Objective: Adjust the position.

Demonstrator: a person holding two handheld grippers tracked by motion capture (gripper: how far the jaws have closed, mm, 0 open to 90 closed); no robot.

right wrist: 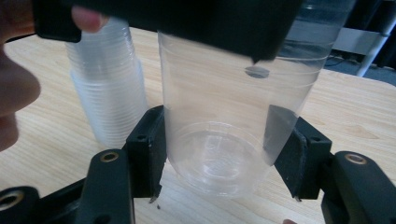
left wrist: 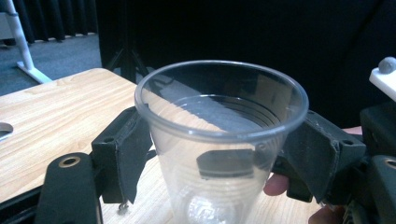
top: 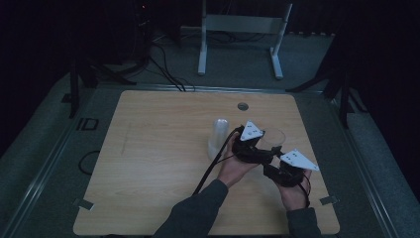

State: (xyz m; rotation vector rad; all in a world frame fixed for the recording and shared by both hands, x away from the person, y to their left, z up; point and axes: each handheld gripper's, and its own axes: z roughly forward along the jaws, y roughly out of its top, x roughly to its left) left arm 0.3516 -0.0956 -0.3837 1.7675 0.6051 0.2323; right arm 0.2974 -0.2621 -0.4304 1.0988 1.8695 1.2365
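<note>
1 clear cup [left wrist: 219,140], clamped by left gripper [left wrist: 219,158] and right gripper [right wrist: 224,158]; cup stack [top: 218,136] stood mid-table [top: 148,163]. Seemingly 1 separated, rest pending.

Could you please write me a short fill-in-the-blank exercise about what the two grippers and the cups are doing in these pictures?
1. Both grippers are shut on the same clear plastic ____.
2. The left gripper grips the clear cup near its rim, while the right gripper grips it near its ____.
3. The stack of cups stands upside down on the wooden ____.
4. In the high view, the stack stands to the ____ of the held cup.

Missing words: cup; base; table; left
</note>
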